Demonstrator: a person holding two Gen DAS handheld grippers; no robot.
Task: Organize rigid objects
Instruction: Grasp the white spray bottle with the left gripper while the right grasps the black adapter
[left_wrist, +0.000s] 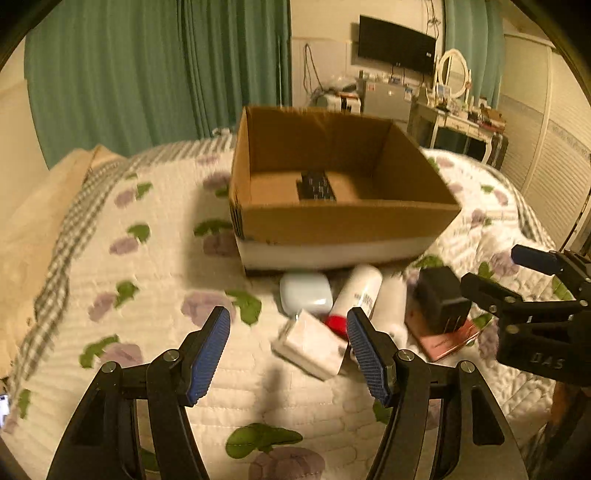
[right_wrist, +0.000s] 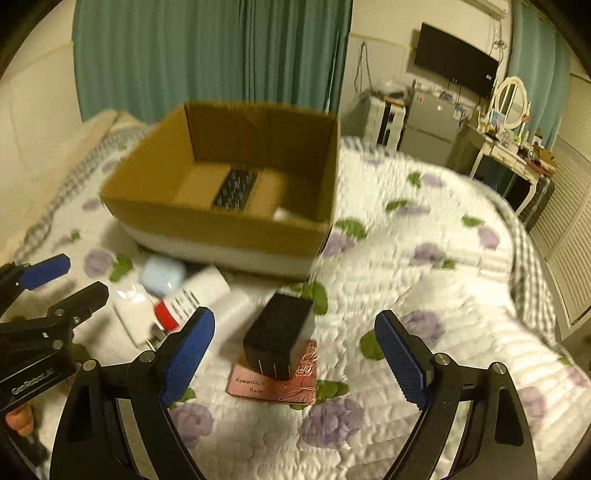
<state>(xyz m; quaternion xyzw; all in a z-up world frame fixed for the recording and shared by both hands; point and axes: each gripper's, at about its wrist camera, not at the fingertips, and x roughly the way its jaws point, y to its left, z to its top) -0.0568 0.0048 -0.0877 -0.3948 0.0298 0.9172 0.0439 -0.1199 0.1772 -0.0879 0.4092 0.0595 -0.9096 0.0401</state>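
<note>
A cardboard box (left_wrist: 332, 221) stands open on the bed with a black keypad-like object (left_wrist: 317, 186) inside; the box also shows in the right wrist view (right_wrist: 221, 225). In front of it lie a pale blue case (left_wrist: 306, 293), a white bottle with a red cap (left_wrist: 356, 295), a white block (left_wrist: 314, 345), a black charger (left_wrist: 441, 299) and a pink box (left_wrist: 443, 341). My left gripper (left_wrist: 288, 349) is open just before the white block. My right gripper (right_wrist: 295, 350) is open around the black charger (right_wrist: 280, 330), which lies on the pink box (right_wrist: 280, 384), without touching it.
The quilted floral bedspread (right_wrist: 424, 295) covers the bed. Green curtains (left_wrist: 147, 74) hang behind. A TV (left_wrist: 397, 44), a small fridge (right_wrist: 430, 122) and a dressing table with mirror (right_wrist: 509, 147) stand at the far right. A pillow (left_wrist: 29, 229) lies left.
</note>
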